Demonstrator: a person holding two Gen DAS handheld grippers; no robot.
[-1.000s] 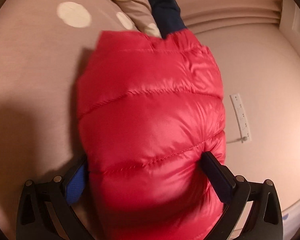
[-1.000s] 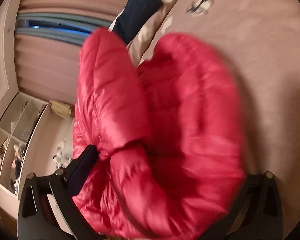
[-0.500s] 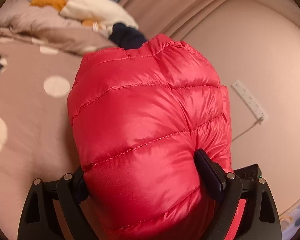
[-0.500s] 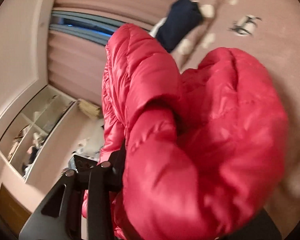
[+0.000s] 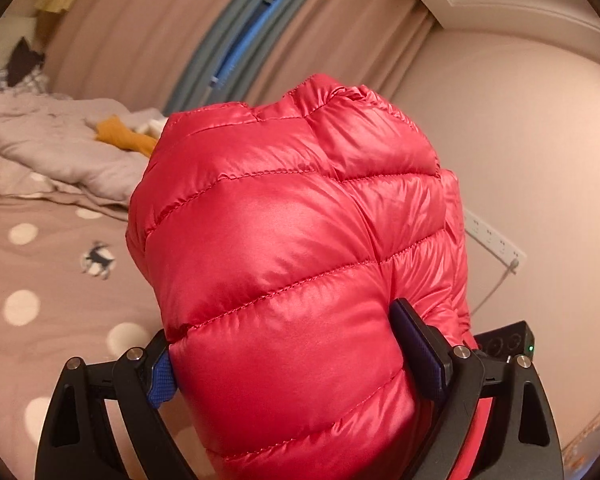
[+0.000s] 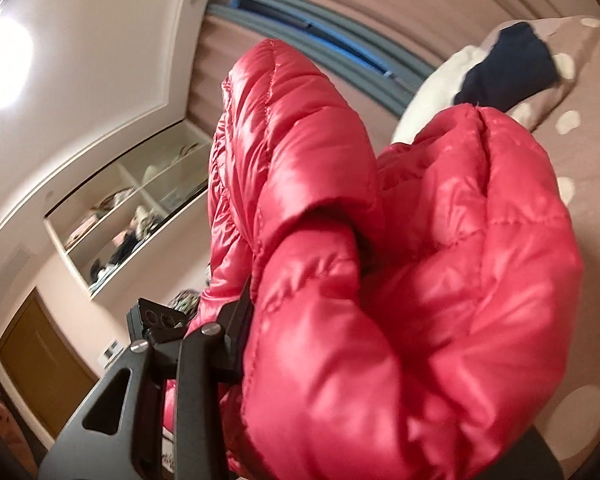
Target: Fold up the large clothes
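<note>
Above the bed [image 5: 56, 304], with its brown polka-dot cover, a red quilted down jacket [image 5: 296, 280] is held up in the air by both grippers. In the left wrist view the left gripper [image 5: 292, 368] is clamped on a thick bunched fold of the jacket; its blue-padded fingers [image 5: 418, 344] press into the fabric on either side, and the puffy panels bulge forward and fill the middle of the view. To the left, on the far part of the bed, lie a rumpled pale quilt [image 5: 52, 144] and a mustard-yellow cloth [image 5: 124, 138]. On the wall at right is a white power strip [image 5: 496, 240] with a cable plugged into it, and curtains [image 5: 140, 28] hang at the far side.

In the right wrist view the right gripper [image 6: 340, 360] has the jacket [image 6: 420, 280] bunched over it. Only its left finger [image 6: 240, 320] shows, pressed against the fabric; the other is buried under the red folds, so I cannot tell how far the jaws are closed. A dark navy garment [image 6: 508, 68] lies on the bed at far right, and an open wall shelf [image 6: 128, 216] with items sits at left.
</note>
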